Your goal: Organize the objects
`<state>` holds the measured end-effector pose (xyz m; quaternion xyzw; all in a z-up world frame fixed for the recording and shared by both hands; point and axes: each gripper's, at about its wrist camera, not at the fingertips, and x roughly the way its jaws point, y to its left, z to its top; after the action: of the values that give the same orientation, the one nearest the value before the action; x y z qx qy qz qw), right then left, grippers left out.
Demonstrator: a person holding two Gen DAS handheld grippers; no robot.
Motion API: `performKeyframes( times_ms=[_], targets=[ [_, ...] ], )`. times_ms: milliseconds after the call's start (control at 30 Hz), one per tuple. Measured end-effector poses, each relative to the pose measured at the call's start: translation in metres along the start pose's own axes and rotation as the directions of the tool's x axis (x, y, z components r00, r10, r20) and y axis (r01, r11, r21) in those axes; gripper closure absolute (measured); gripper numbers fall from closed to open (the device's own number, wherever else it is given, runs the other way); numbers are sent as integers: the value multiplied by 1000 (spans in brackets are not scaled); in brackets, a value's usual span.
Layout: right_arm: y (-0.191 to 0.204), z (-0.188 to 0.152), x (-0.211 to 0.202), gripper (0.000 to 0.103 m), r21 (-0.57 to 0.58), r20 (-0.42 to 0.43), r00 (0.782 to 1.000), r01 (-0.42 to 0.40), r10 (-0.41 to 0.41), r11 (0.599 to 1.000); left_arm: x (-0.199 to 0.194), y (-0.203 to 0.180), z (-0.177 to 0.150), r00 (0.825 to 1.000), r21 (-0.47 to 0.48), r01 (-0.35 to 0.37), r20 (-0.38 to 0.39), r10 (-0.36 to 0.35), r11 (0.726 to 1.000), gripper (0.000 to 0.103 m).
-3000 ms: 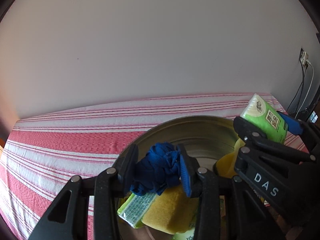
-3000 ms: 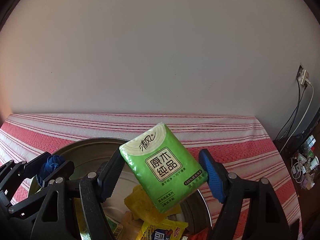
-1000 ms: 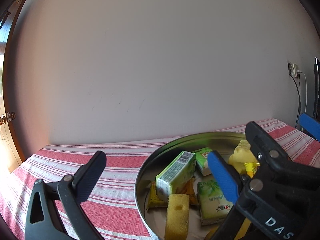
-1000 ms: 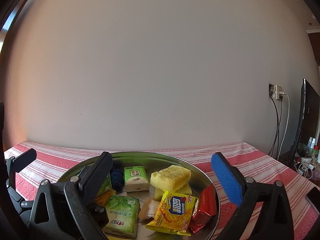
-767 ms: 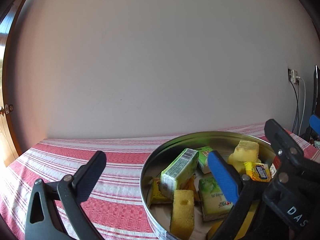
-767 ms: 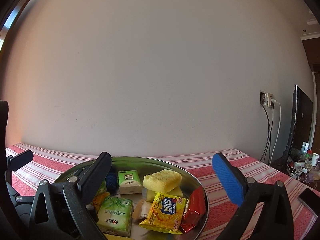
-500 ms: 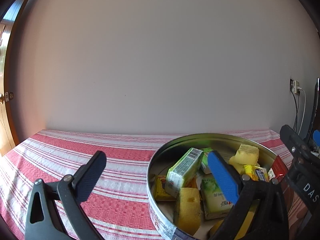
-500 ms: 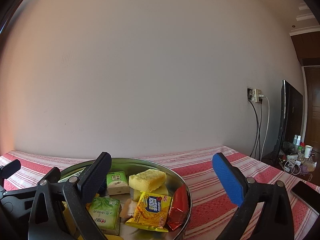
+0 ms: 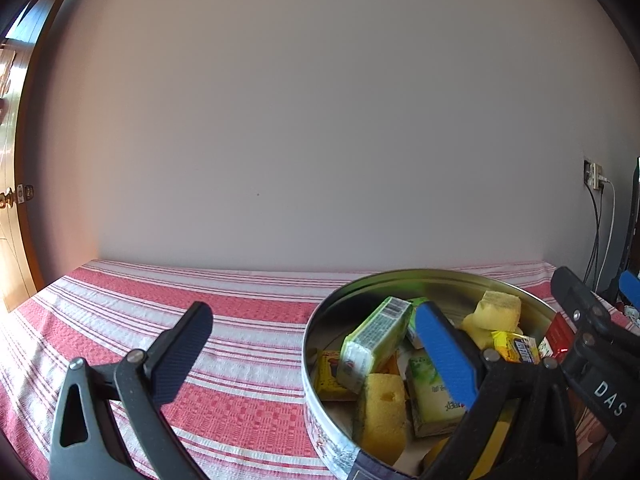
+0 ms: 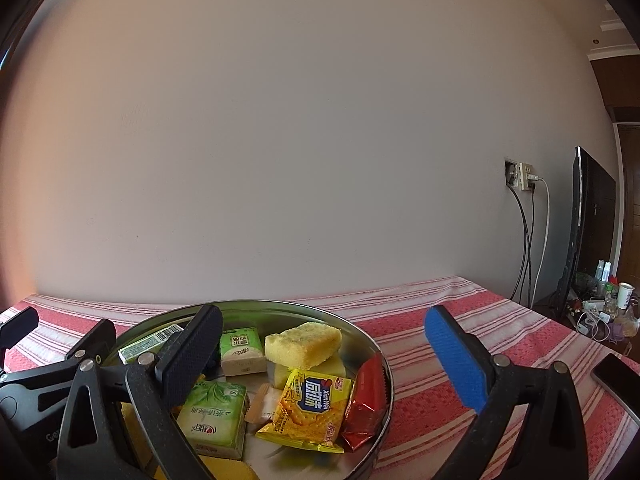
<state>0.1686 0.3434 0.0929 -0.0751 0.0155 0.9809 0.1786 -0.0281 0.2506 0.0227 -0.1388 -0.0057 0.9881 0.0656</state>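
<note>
A round metal tin (image 9: pixel 436 277) (image 10: pixel 280 307) sits on the red-and-white striped cloth. Inside lie a green tissue pack (image 9: pixel 374 342) (image 10: pixel 150 345), yellow sponges (image 9: pixel 380 412) (image 10: pixel 304 344), a yellow cracker packet (image 10: pixel 312 412), a red packet (image 10: pixel 366 400) and green packs (image 10: pixel 212 418). My left gripper (image 9: pixel 316 354) is open and holds nothing, its blue finger over the tin's left side. My right gripper (image 10: pixel 324 354) is open and holds nothing, hovering above the tin's near right part.
The striped cloth (image 9: pixel 224 320) covers the table up to a plain wall. A wall socket with cables (image 10: pixel 524 178) and a dark screen (image 10: pixel 588 232) stand at the right. A phone (image 10: pixel 618 376) lies on the cloth's right edge.
Three seconds ago the left gripper held a blue cloth and the right held a green tissue pack; both let go into the tin. Both grippers have since pulled back and tilted up.
</note>
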Motion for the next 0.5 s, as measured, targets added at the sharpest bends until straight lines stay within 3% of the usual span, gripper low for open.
performKeyframes(
  times_ms=[500],
  targets=[
    [-3,1,-8,1,12,40,999,-2,2,1000,-9,5,2,999,-11,7,51,-7,1000,0]
  ],
)
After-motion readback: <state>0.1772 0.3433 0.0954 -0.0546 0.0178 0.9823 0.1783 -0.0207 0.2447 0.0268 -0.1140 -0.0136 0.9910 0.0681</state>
